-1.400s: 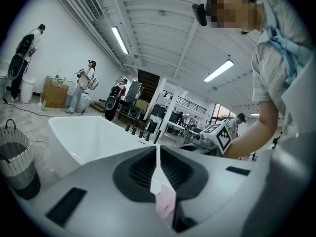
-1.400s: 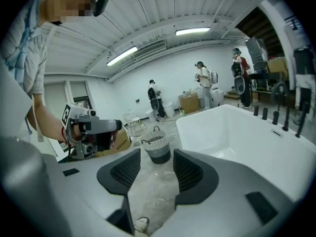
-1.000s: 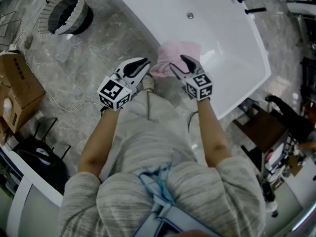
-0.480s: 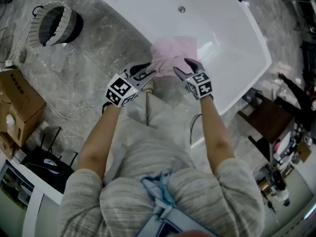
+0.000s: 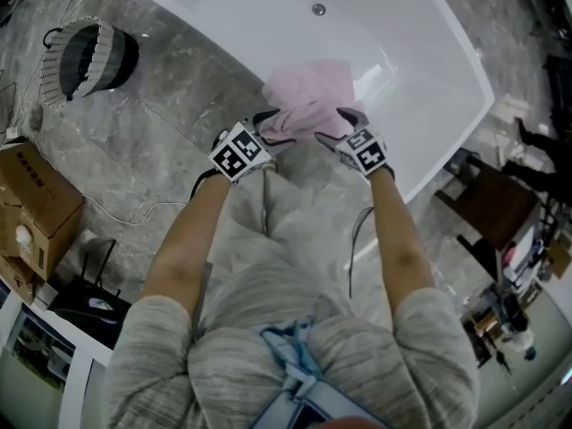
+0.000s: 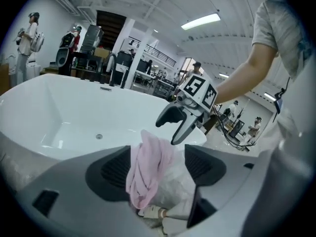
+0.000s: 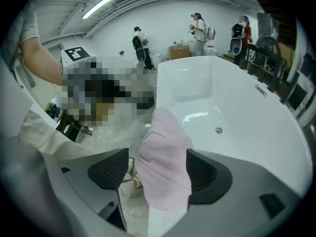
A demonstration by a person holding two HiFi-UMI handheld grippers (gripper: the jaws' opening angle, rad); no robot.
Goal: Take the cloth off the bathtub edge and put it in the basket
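Left claw (image 5: 271, 125) and right claw (image 5: 340, 125), jaws just opening, straddle the cloth (image 5: 308, 92) on the white tub (image 5: 384, 34) edge; floor (image 5: 152, 132) seemingly marble

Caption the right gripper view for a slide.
Jaws just opened wider, the right gripper straddles pink cloth on the bathtub edge.

Pink cloth (image 5: 311, 96), white bathtub (image 5: 420, 70).

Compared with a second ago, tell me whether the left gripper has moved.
Yes. The left gripper closed in on the pink cloth on the white bathtub's rim; its jaws just opened further, cloth between them.
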